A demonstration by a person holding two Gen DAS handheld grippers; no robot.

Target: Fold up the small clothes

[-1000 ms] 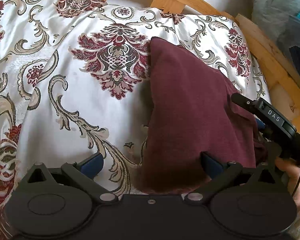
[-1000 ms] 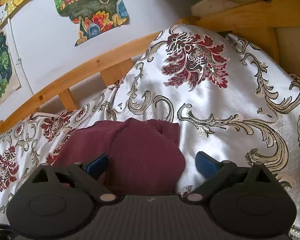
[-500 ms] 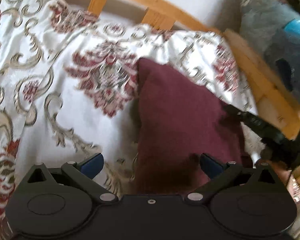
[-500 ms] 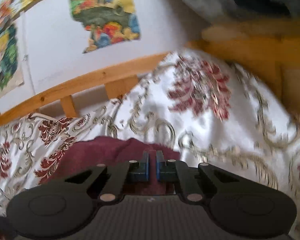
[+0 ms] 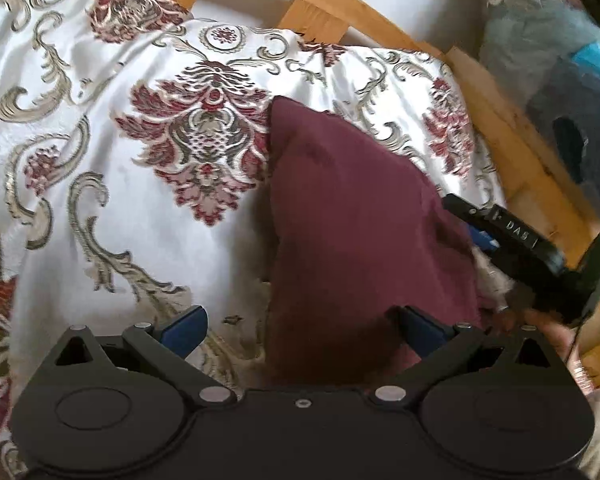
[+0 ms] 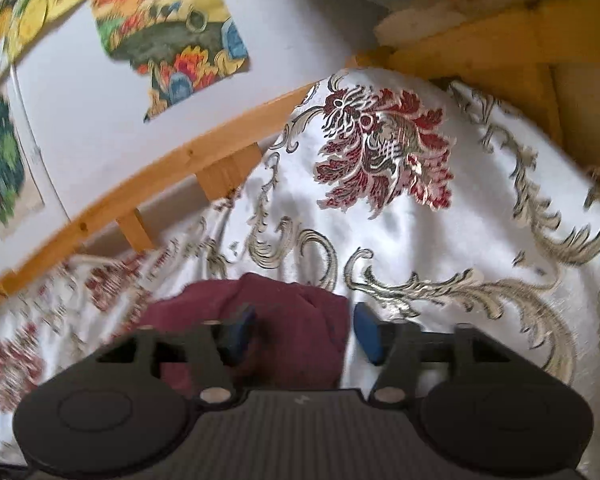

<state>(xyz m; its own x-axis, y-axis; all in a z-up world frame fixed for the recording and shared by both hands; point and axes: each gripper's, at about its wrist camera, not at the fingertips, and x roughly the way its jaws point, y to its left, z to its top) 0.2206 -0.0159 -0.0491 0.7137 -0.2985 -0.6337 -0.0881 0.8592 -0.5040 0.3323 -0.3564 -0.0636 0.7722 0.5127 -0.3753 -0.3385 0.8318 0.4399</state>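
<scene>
Your left gripper (image 5: 300, 332) and right gripper (image 6: 306, 332), fingers spread on both, straddle the near edges of the maroon cloth (image 5: 356, 216) on the bed (image 5: 100, 128).

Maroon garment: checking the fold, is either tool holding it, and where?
Nothing is held. The left tool and right tool are both open over the garment.
</scene>
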